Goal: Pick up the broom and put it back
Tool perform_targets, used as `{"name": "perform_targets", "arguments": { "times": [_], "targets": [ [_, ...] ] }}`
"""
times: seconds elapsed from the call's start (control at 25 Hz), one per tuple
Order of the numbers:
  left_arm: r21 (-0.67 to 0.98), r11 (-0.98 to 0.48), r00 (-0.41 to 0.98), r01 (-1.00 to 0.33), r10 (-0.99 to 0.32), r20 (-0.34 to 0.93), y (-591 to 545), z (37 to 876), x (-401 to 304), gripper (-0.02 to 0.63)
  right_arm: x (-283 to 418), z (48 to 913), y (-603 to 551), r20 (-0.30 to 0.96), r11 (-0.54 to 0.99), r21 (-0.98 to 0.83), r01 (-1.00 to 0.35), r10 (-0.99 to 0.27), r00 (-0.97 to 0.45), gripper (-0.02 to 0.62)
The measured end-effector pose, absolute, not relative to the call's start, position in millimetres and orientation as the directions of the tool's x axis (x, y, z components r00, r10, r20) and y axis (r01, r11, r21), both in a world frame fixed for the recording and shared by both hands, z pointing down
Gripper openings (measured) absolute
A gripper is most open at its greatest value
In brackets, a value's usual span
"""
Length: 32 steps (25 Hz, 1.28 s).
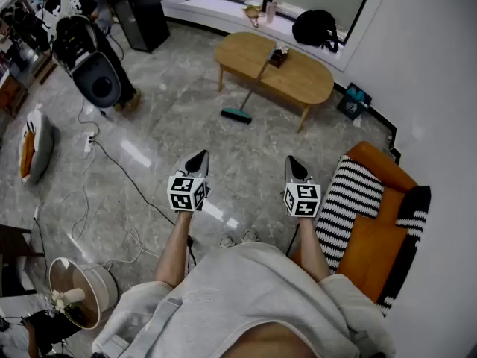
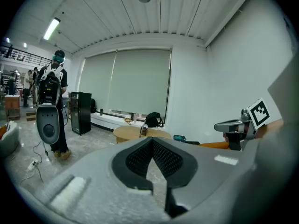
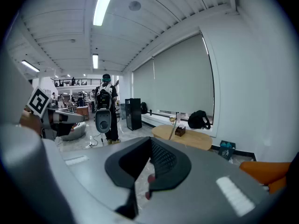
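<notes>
Broom (image 1: 240, 110) leans on worktop (image 1: 298, 77) at 12 o'clock, well apart from left hand-held gripper (image 1: 198, 159) and right hand-held gripper (image 1: 295, 164), both pressed together and empty; approach step, so next move likely calls for closing in and spreading jaws.

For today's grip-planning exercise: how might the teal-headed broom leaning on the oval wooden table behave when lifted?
The teal-headed broom has a thin straight handle: probably stiff and light. Gripped high, its brush end probably swings down. Leaning on the oval wooden table, it may topple when nudged.
</notes>
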<state>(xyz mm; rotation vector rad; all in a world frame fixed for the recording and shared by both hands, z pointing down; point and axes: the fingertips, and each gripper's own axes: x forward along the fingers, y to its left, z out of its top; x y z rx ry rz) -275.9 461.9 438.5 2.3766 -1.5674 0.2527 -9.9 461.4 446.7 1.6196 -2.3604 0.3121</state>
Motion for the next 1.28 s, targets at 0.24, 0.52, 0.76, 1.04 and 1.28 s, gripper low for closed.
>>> {"name": "perform_targets", "arguments": {
  "times": [0.24, 0.52, 0.76, 1.04, 1.28],
  "targets": [
    [0.139, -0.374, 0.398, -0.917, -0.868, 0.296, 466.1, 437.2, -272.3, 0.003, -6.7, 446.9, 467.8, 0.330, 0.351, -0.035, -0.936, -0.880, -0.342, 0.000],
    [0.140, -0.376, 0.401, -0.916, -0.866, 0.299, 462.3, 436.6, -258.9, 0.003, 6.6, 447.4, 465.5, 0.322, 0.346, -0.052, -0.937, -0.882, -0.343, 0.000],
    [0.133, -0.369, 0.393, -0.920, -0.869, 0.301, 454.0, 436.4, -247.9, 0.003, 15.8, 448.1, 455.7, 0.324, 0.349, -0.045, -0.936, -0.881, -0.344, 0.000],
    [0.116, -0.358, 0.376, -0.927, -0.876, 0.302, 438.7, 435.4, -231.5, 0.003, 33.1, 444.5, 430.0, 0.303, 0.345, -0.046, -0.938, -0.890, -0.342, 0.000],
    [0.114, -0.354, 0.372, -0.928, -0.879, 0.297, 417.5, 435.4, -220.8, 0.003, 35.6, 442.7, 404.2, 0.295, 0.367, -0.032, -0.930, -0.885, -0.359, 0.001]
  ]
}}
